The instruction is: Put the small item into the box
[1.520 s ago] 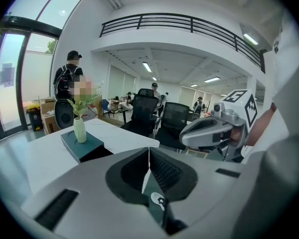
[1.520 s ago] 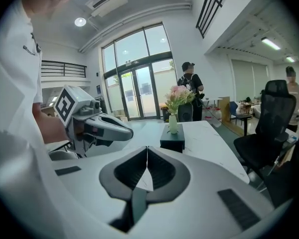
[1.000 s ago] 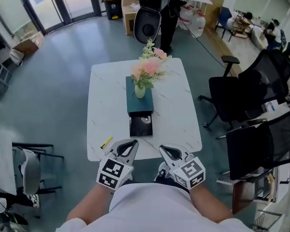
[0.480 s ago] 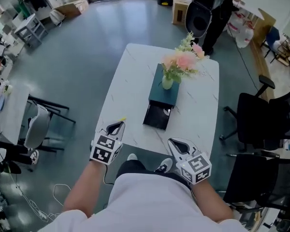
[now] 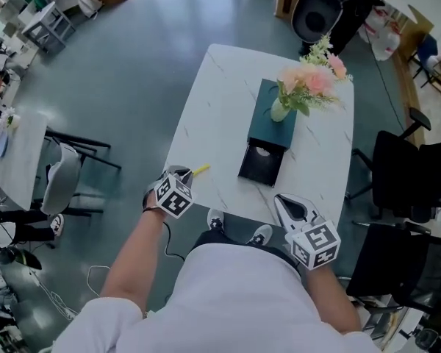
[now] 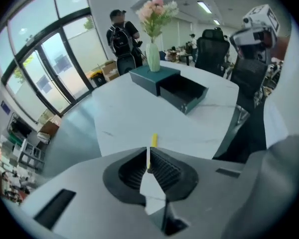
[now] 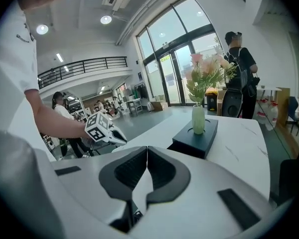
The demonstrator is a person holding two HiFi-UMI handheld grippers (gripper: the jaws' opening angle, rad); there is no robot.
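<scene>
Yellow stick-like item (image 5: 201, 170) lies loose on the white table (image 5: 220, 101), by its left edge and close to the near-left corner, so nothing of the task is done yet. Down the table's middle stands the teal box (image 5: 261, 120), its black drawer (image 5: 261, 168) pulled open toward the near edge. As far as I can see, the drawer is empty. A vase of pink flowers (image 5: 278, 110) sits on the box top. My left gripper (image 5: 184, 171) hangs at the table's left edge, jaws closed on nothing, with the item just past their tips. My right gripper (image 5: 283, 201) waits off the near edge, jaws also together and empty. By my reckoning everything remains: open the left jaws, pinch the item, carry it to the drawer and release it.
</scene>
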